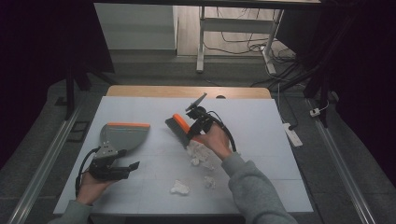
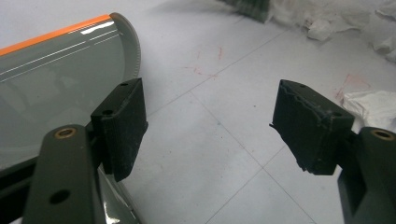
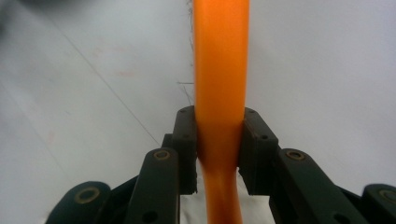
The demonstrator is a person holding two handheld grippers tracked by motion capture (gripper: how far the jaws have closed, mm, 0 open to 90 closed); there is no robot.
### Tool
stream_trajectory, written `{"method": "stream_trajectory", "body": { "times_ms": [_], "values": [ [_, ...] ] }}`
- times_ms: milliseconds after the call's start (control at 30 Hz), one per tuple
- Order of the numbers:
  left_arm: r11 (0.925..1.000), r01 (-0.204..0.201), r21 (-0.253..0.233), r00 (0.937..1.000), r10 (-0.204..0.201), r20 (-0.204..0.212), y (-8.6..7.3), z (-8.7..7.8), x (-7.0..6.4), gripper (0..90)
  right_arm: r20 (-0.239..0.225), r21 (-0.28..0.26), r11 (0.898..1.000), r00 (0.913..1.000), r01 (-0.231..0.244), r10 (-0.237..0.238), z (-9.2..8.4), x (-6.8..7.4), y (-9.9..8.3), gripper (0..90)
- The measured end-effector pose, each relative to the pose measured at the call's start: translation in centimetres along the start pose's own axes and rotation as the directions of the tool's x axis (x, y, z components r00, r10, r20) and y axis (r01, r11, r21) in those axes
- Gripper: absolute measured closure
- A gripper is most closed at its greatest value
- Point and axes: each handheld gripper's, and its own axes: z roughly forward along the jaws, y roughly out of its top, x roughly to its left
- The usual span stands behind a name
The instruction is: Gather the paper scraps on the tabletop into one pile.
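My left gripper (image 1: 134, 165) hangs near the front left of the white table (image 1: 261, 140), fingers (image 2: 122, 126) spread and released, nothing between them. Just past them sits the grey plastic dustpan with an orange rubber lip (image 1: 122, 135), flat on the table, handle end toward me; the left gripper view has its curved wall right beside my left finger, not touching that I can tell.

Mid-table: crumpled white paper scraps (image 1: 198, 151) in a loose pile, plus two stray bits nearer me (image 1: 180, 187).

Right gripper (image 3: 219, 140) is clenched on the orange handle of the small grey-bristled hand brush (image 1: 179, 126), fingers (image 3: 186, 140) pressing both sides. The brush head sits down at the far edge of the pile.

Likely step: sweep the scraps leftward into the pan.

Risks:
- Dustpan unheld, so a brush push could slide it away or ride scraps under the lip.
- Pan well apart from the pile; a long sweep could scatter the light paper.
- Strays near the front edge may get missed or flicked off the table.
- Round handle could twist in my grip if the bristles drag.
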Motion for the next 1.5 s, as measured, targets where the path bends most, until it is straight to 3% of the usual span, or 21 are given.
{"method": "stream_trajectory", "body": {
  "times_ms": [67, 167, 267, 367, 500, 633, 767, 900, 967, 1000, 1067, 1100, 1133, 1167, 1200, 1267, 1300, 1467, 1500],
  "values": [
    [1.0000, -0.005, 0.004, 1.0000, 0.005, -0.002, 0.0, 0.1, -0.1, 26.8, -0.014, -0.026, 1.000, 0.9999, 0.000, -0.001, -0.9, -0.3, -0.8, 70.7],
    [1.0000, -0.006, 0.007, 1.0000, 0.006, -0.001, 0.1, 0.2, -0.2, 26.8, -0.058, -0.107, 0.994, 0.9983, -0.001, -0.005, -2.8, -0.1, -1.6, 70.7],
    [0.9999, -0.007, 0.009, 1.0000, 0.007, -0.001, 0.1, 0.3, -0.2, 26.8, -0.078, -0.174, 0.985, 0.9962, 0.025, -0.039, -4.7, 0.5, -2.3, 70.7],
    [0.9998, -0.010, 0.015, 0.9999, 0.010, -0.003, 0.1, 0.4, -0.2, 26.8, -0.084, -0.203, 0.978, 0.9942, 0.048, -0.067, -5.9, 1.1, -2.9, 70.6],
    [1.0000, -0.004, 0.008, 1.0000, 0.004, -0.003, 0.1, 0.2, -0.1, 26.8, -0.090, -0.194, 0.976, 0.9892, 0.097, -0.116, -6.7, 2.2, -4.0, 70.7],
    [1.0000, 0.001, 0.006, 1.0000, -0.001, -0.004, 0.1, 0.1, 0.0, 26.9, -0.087, -0.136, 0.975, 0.9779, 0.177, -0.190, -6.2, 4.0, -5.9, 70.7],
    [0.9999, 0.001, 0.011, 1.0000, -0.001, -0.004, 0.1, 0.3, 0.0, 26.8, -0.123, -0.071, 0.960, 0.9526, 0.271, -0.279, -5.7, 6.1, -7.8, 70.7],
    [1.0000, 0.002, 0.009, 1.0000, -0.002, -0.007, 0.1, 0.2, 0.1, 26.9, -0.151, -0.017, 0.935, 0.9233, 0.355, -0.353, -4.9, 8.6, -9.2, 70.7],
    [0.9999, 0.004, 0.011, 1.0000, -0.004, -0.007, 0.1, 0.3, 0.1, 26.9, -0.161, 0.015, 0.918, 0.9067, 0.397, -0.390, -4.2, 10.1, -9.8, 70.7],
    [0.9999, 0.004, 0.012, 1.0000, -0.004, -0.008, 0.1, 0.3, 0.1, 26.8, -0.169, 0.041, 0.902, 0.8925, 0.430, -0.418, -3.7, 10.8, -10.1, 70.7],
    [0.9999, 0.003, 0.013, 1.0000, -0.003, -0.008, 0.1, 0.3, 0.1, 26.9, -0.171, 0.095, 0.874, 0.8732, 0.476, -0.457, -2.8, 12.1, -10.5, 70.7],
    [0.9999, 0.003, 0.013, 1.0000, -0.003, -0.008, 0.1, 0.3, 0.0, 26.9, -0.168, 0.121, 0.871, 0.8743, 0.477, -0.455, -2.4, 12.7, -10.6, 70.7],
    [0.9999, 0.003, 0.013, 1.0000, -0.003, -0.008, 0.1, 0.3, 0.0, 26.8, -0.162, 0.142, 0.857, 0.8655, 0.496, -0.474, -2.0, 13.0, -10.7, 70.7],
    [0.9999, 0.002, 0.013, 1.0000, -0.002, -0.009, 0.0, 0.3, 0.0, 26.8, -0.150, 0.160, 0.850, 0.8635, 0.502, -0.482, -1.7, 13.2, -10.7, 70.7],
    [0.9999, 0.002, 0.014, 1.0000, -0.002, -0.006, 0.0, 0.3, 0.0, 26.8, -0.123, 0.168, 0.847, 0.8635, 0.504, -0.489, -1.6, 13.3, -10.7, 70.7],
    [0.9999, 0.003, 0.012, 1.0000, -0.003, -0.008, 0.0, 0.3, 0.1, 26.8, -0.091, 0.183, 0.856, 0.8758, 0.483, -0.474, -1.6, 12.7, -10.3, 70.7],
    [0.9999, 0.002, 0.013, 1.0000, -0.002, -0.007, 0.0, 0.2, 0.1, 26.8, -0.082, 0.178, 0.865, 0.8828, 0.470, -0.463, -1.6, 12.1, -10.2, 70.6],
    [0.9999, 0.003, 0.014, 1.0000, -0.003, -0.008, 0.0, 0.3, 0.1, 26.8, 0.017, 0.159, 0.923, 0.9341, 0.349, -0.357, -2.5, 8.2, -9.3, 70.7],
    [0.9999, 0.003, 0.015, 1.0000, -0.003, -0.008, 0.0, 0.3, 0.1, 26.8, 0.040, 0.155, 0.931, 0.9392, 0.331, -0.341, -2.8, 7.4, -9.2, 70.7]
  ]
}}
